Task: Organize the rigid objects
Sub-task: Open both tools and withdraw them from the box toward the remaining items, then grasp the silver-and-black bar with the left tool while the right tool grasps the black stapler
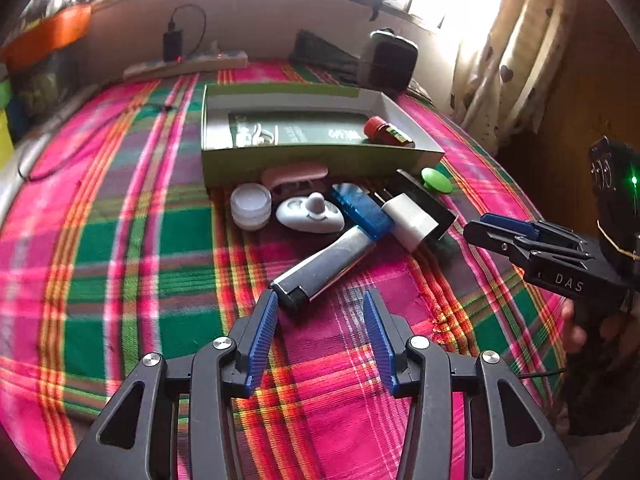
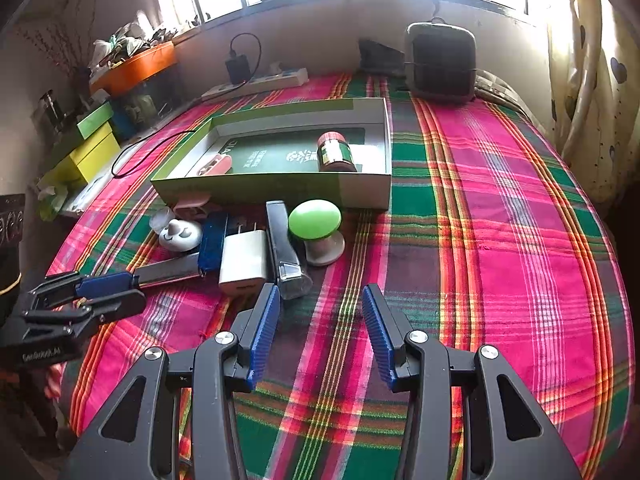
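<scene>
An open green box lies on the plaid bed cover with a red-capped bottle inside. In front of it sits a cluster: a white jar, a white knobbed piece, a blue item, a white charger, a black torch-like item and a green-topped knob. A silver tube has its black end just at the tips of my left gripper, which is open and not pressing on it. My right gripper is open over bare cloth, just short of the charger.
A pink pocket knife lies in the box. A power strip and a dark speaker stand at the far wall. Yellow-green boxes and an orange tray are at the left, and a curtain hangs at the right.
</scene>
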Available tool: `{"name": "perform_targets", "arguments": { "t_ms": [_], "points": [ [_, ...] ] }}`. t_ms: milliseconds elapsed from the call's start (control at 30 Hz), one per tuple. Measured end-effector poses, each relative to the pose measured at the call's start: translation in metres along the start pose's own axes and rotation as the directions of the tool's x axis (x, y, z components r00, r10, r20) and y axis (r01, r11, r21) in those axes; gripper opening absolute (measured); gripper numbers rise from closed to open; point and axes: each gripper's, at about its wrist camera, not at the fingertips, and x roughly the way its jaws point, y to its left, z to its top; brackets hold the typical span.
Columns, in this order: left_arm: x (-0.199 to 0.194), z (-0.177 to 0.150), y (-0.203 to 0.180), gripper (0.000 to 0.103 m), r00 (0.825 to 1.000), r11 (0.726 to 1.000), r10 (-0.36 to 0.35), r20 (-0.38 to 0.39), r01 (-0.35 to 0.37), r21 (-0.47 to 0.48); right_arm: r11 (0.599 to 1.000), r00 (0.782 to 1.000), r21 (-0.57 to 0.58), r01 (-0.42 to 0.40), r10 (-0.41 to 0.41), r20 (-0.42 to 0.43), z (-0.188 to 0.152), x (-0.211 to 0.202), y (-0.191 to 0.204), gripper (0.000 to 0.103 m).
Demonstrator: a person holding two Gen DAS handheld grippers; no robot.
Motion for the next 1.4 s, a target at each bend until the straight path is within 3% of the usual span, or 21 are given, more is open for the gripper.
{"name": "perform_targets", "arguments": {
  "t_ms": [500,1067,1400],
  "points": [
    [0.024,0.020,-0.007,0.045,0.997,0.990,0.079,-0.026,-0.075,0.120,0.999,1.000,-0.052,-0.012,0.011,-0.012,0.004,0.008,0.014,0.044],
    [0.030,0.019,-0.020,0.045,0.999,0.990,0.024,-0.038,-0.018,0.140,0.996,1.000,-0.094,-0.007,0.004,-0.031,0.022,0.027,0.014,0.044],
    [0.031,0.020,-0.016,0.045,0.997,0.988,0.072,-0.026,-0.068,0.136,0.992,0.999,-0.118,-0.037,0.032,-0.042,0.018,0.028,0.020,0.025]
  ]
}}
